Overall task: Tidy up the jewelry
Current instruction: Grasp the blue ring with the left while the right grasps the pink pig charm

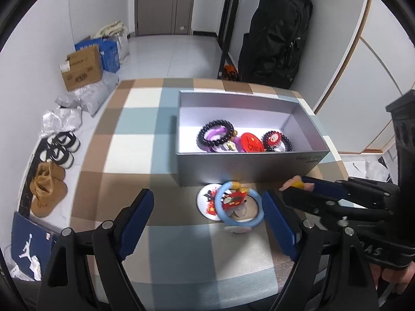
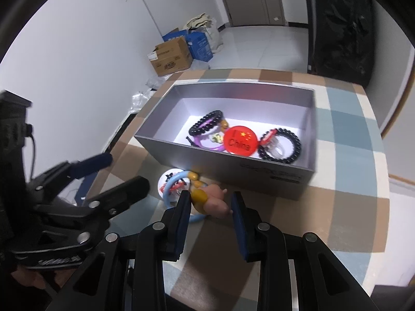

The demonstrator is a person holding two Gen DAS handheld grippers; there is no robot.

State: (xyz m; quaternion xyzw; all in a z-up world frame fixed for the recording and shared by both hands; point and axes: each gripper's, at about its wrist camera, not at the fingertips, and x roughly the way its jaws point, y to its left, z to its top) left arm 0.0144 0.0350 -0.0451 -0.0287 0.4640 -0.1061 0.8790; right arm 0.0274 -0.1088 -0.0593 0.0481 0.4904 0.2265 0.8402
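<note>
Inside the box (image 1: 306,160) lie two bead bracelets, a purple bangle and a red badge (image 1: 252,143), while the right gripper (image 2: 211,203) pinches a pink charm (image 2: 216,203) and the wide-open, empty left gripper (image 1: 207,219) hovers over the blue bangle (image 1: 237,204) and white badge (image 1: 205,199) left on the near surface (image 1: 124,155).

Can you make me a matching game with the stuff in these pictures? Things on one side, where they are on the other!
Things:
1. red badge
2. light blue ring
3. pink and yellow charm
4. tan boots

Places:
A. on the floor beside the table
B. inside the grey box
C. between the right tool's fingers
D. on the table in front of the box

Pairs: 1-B, 2-D, 3-C, 4-A
</note>
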